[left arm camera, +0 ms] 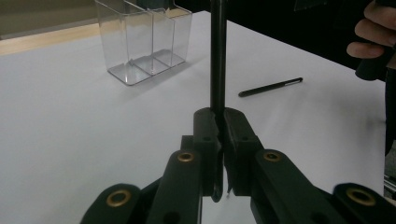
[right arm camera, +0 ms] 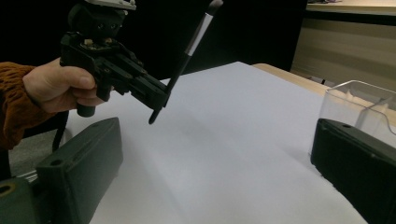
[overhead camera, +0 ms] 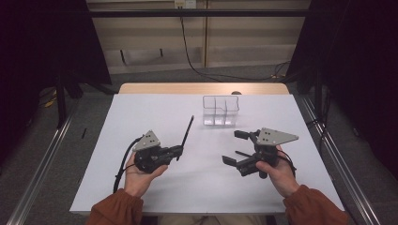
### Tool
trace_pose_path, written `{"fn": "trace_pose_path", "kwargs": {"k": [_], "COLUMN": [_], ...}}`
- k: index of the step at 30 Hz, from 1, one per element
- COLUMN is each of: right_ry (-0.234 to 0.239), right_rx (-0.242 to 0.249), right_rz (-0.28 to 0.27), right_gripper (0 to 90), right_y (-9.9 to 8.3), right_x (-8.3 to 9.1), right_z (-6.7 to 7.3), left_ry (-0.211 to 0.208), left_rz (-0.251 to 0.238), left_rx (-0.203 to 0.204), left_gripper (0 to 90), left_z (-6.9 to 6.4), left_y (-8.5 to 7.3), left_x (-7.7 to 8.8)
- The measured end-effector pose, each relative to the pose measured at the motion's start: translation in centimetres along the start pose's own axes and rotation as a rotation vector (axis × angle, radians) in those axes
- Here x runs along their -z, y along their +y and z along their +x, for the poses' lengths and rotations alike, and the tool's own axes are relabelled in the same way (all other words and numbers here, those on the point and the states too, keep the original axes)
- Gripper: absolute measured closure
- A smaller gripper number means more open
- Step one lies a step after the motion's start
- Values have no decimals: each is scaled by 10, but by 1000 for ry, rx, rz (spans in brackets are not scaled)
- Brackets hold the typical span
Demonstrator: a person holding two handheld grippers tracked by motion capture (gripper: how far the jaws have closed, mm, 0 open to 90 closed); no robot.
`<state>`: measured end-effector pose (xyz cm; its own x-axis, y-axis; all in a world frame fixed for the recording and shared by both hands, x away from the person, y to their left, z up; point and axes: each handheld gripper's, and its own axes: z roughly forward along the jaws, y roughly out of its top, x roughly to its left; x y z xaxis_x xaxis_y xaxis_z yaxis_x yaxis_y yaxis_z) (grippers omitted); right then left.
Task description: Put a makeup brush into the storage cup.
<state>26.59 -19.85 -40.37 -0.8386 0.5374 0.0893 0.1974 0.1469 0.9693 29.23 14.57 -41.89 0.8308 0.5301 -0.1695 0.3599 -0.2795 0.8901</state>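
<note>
White table (overhead camera: 202, 187) is largely bare: open sheet in front of and between both hands, and a wide strip along the near edge. The clear organiser (overhead camera: 220, 111) stands near the far edge, right of centre, its compartments open upward; a bare wooden strip (overhead camera: 204, 88) shows beyond the sheet. Left gripper (overhead camera: 178, 151) is clenched on a pen (overhead camera: 186, 136), gripped close to its lower end (a short stub pokes out under the jaws in the right gripper view). The pen's long axis runs from the jaws up and away toward the far edge, tilted slightly toward the organiser, the free end well clear of the table. The pen is thin, black and straight, with a pale band below the rounded top (right arm camera: 214, 6). A second pen (left arm camera: 271, 87) lies flat on the sheet, seen beyond the jaws in the left gripper view. Right gripper (overhead camera: 237, 147) stands released, jaws wide, nothing between them, just this side of the organiser.
</note>
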Motion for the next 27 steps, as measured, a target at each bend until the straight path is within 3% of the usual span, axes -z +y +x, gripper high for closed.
{"fn": "trace_pose_path", "kwargs": {"k": [7,16,19,21,23,27], "right_ry": [14,43,21,41,58,51], "right_rx": [10,12,29,21,21,-7], "right_rz": [18,-5,-9,-9,28,27], "right_gripper": [7,10,46,49,52,50], "right_y": [14,35,37,38,38,42], "right_x": [-16,-27,-32,-37,-44,-53], "right_z": [-5,-14,-14,-14,-12,-13], "left_ry": [-16,-34,-37,-37,-38,-47], "left_rz": [5,3,5,-2,-12,-15], "left_rx": [-18,-42,-51,-52,-53,-57], "left_gripper": [846,846,847,847,847,847], "left_z": [-5,-16,-15,-15,-15,-17], "left_y": [8,19,22,23,25,28], "left_x": [-15,-20,-25,-30,-33,-39]}}
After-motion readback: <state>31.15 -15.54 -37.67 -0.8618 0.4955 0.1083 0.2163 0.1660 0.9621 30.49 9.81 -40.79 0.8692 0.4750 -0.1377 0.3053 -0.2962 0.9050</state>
